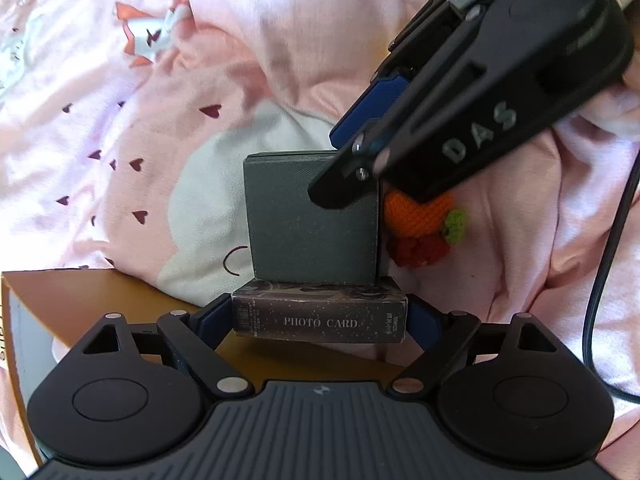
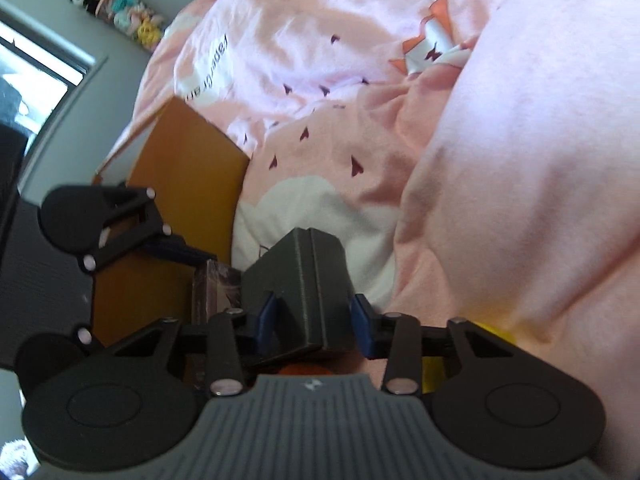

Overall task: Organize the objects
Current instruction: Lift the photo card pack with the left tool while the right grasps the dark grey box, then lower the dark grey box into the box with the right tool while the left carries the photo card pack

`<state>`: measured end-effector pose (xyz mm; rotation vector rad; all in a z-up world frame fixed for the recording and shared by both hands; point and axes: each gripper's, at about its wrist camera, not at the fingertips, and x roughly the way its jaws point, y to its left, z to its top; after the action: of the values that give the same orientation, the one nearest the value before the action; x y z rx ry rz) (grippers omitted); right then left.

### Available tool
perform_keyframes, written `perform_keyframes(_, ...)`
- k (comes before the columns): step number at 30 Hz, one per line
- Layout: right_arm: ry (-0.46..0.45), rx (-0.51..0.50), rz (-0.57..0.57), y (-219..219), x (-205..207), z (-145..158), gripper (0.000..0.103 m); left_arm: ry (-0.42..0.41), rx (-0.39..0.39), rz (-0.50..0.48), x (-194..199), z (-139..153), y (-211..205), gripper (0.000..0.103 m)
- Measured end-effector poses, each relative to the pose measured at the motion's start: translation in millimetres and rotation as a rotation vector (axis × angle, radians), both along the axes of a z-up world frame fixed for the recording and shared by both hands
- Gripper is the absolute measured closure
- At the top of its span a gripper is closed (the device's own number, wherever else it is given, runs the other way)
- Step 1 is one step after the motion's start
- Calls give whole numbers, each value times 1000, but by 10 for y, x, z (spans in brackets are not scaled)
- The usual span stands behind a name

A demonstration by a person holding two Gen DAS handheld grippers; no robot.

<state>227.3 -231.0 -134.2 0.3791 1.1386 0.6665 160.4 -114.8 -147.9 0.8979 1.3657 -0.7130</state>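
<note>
Straddling the grey box (image 2: 304,292), right tool (image 2: 314,322); left tool (image 1: 320,320) wide around photo-card box (image 1: 320,322).

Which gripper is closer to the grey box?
Right. The right gripper has its jaws on either side of the grey box. The left gripper sits just below it, jaws around the photo card box.

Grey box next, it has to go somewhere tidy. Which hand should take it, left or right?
Right, probably. The right gripper already straddles the grey box, a blue pad at each side. The left gripper stands wide around the PHOTO CARD box beneath, so it would have to leave that first.
</note>
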Motion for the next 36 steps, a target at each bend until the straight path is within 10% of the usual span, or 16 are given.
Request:
perform_keyframes(16,-211,14,-155,-231,-387,986,67,-179,-321,186,-142,1069,416,0)
perform_keyframes(25,-239,66,-59,400,-758,1427,67,-244,-272,292,-547,1518,1195,0)
perform_keyframes(36,-139,-218,54,1424,-1089,1076,67,-156,-305,264,-839,1324,1764,0)
